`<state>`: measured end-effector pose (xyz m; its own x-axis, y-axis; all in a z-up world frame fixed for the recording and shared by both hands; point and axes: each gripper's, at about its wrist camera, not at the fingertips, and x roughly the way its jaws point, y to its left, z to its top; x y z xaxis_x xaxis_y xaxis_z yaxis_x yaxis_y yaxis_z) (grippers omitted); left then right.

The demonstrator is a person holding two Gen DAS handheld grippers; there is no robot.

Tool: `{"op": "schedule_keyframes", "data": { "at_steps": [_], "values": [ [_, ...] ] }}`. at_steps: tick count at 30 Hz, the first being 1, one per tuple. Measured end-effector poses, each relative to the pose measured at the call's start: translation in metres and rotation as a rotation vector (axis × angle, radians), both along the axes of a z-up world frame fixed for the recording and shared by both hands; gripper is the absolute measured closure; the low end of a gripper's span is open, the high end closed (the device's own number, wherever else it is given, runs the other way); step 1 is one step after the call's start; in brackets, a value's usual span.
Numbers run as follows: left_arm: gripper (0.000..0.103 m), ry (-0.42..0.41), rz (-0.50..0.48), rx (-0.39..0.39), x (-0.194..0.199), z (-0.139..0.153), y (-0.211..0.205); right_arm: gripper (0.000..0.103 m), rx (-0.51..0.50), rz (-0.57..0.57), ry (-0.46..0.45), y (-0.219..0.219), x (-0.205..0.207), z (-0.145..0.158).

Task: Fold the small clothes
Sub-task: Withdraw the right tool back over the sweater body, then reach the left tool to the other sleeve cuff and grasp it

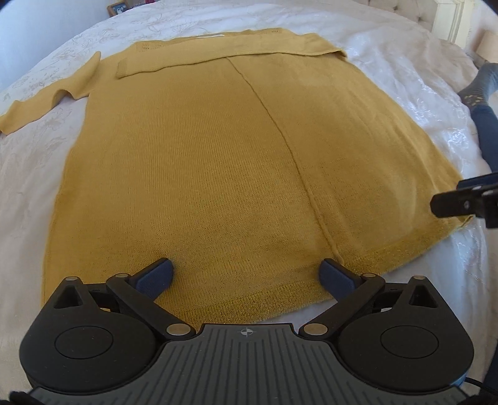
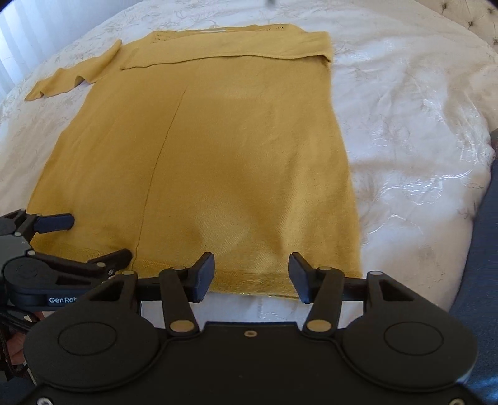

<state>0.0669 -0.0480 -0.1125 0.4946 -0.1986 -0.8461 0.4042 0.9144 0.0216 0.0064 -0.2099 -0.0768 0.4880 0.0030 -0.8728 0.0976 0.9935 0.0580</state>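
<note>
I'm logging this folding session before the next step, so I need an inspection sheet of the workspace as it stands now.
Surface: white bedspread, wrinkled.
Job's things: mustard sweater lying flat, one sleeve folded across the chest, the other sleeve spread out to the side.
Clutter: nothing seen on the bedspread.
Grippers: left gripper open over the hem; right gripper open over the hem, nothing between the fingers.
Cables: thin black cable by the left gripper.
Surroundings: person's socked foot, framed picture, headboard.

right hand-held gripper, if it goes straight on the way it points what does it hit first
Probably the sweater, near its hem: the open right hand-held gripper points down at it, nothing between. Depth is unclear.
</note>
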Motion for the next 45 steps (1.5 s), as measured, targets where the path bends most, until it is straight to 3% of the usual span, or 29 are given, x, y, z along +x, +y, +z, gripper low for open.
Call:
{"op": "schedule_keyframes", "data": {
  "at_steps": [7, 9, 14, 21, 26, 29, 36, 45],
  "values": [
    [0.005, -0.002, 0.019, -0.056, 0.007, 0.020, 0.013, 0.044, 0.062, -0.061, -0.111, -0.018, 0.024, 0.021],
    [0.013, -0.037, 0.044, -0.062, 0.017, 0.030, 0.023, 0.044, 0.080, -0.061, -0.144, -0.019, 0.034, 0.025],
    [0.014, -0.142, 0.110, -0.023, 0.059, 0.052, 0.060, 0.043, 0.099, -0.055, -0.218, -0.022, 0.067, 0.028],
    [0.017, -0.218, 0.250, 0.055, 0.141, 0.075, 0.124, 0.043, 0.159, -0.063, -0.308, -0.027, 0.118, 0.021],
    [0.017, -0.230, 0.332, -0.069, 0.195, 0.082, 0.184, 0.043, 0.115, -0.058, -0.363, -0.020, 0.144, 0.018],
    [0.017, -0.226, 0.432, -0.094, 0.222, 0.079, 0.215, 0.043, 0.080, -0.040, -0.399, -0.002, 0.165, 0.015],
    [0.017, -0.281, 0.554, -0.021, 0.274, 0.075, 0.287, 0.043, 0.056, 0.064, -0.430, 0.049, 0.193, 0.007],
    [0.020, -0.286, 0.672, -0.096, 0.319, 0.062, 0.356, 0.043, 0.066, 0.156, -0.431, 0.104, 0.220, -0.008]
  ]
}}
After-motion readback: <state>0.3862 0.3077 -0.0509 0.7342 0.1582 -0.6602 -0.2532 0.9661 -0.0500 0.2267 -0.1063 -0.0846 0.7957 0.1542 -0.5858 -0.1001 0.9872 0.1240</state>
